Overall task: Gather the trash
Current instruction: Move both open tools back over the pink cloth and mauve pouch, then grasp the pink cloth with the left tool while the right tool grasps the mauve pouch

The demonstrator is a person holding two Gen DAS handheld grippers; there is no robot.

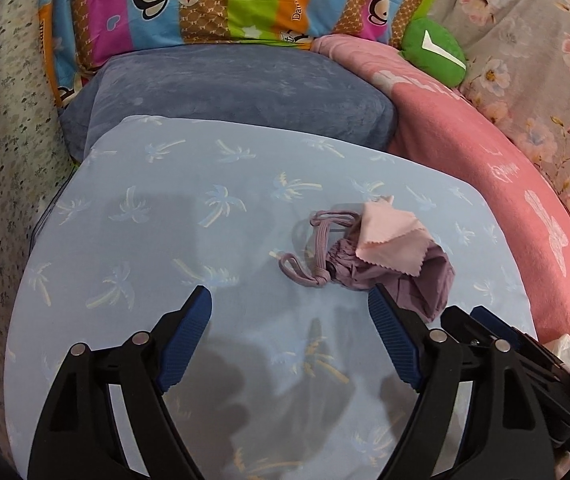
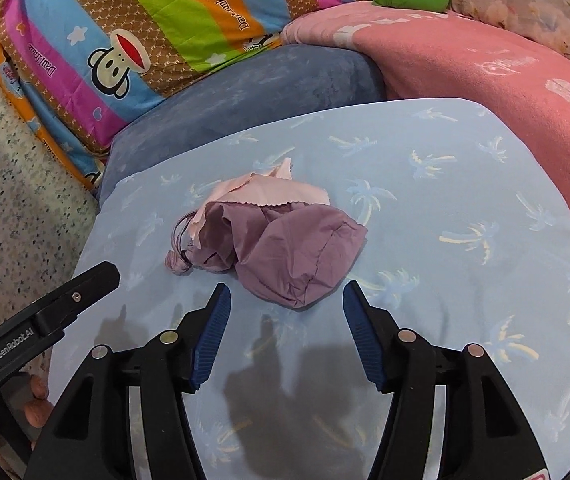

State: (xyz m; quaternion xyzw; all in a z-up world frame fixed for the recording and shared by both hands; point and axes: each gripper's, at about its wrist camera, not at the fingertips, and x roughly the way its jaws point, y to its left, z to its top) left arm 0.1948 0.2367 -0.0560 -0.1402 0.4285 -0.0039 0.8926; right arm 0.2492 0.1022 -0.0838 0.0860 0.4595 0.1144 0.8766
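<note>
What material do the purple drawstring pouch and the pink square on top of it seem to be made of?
Purple drawstring pouch: probably thin woven fabric, matte; it crumples into soft folds and closes with a knotted cord. Pink square: likely a fine cleaning cloth, smooth and matte; its edges are cut in zigzag and it drapes limply.

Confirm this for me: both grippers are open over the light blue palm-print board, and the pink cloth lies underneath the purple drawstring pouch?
Not quite. The pink cloth lies on top of the purple drawstring pouch, as the right wrist view shows. The rest holds: the left gripper and right gripper are open over the board.
</note>
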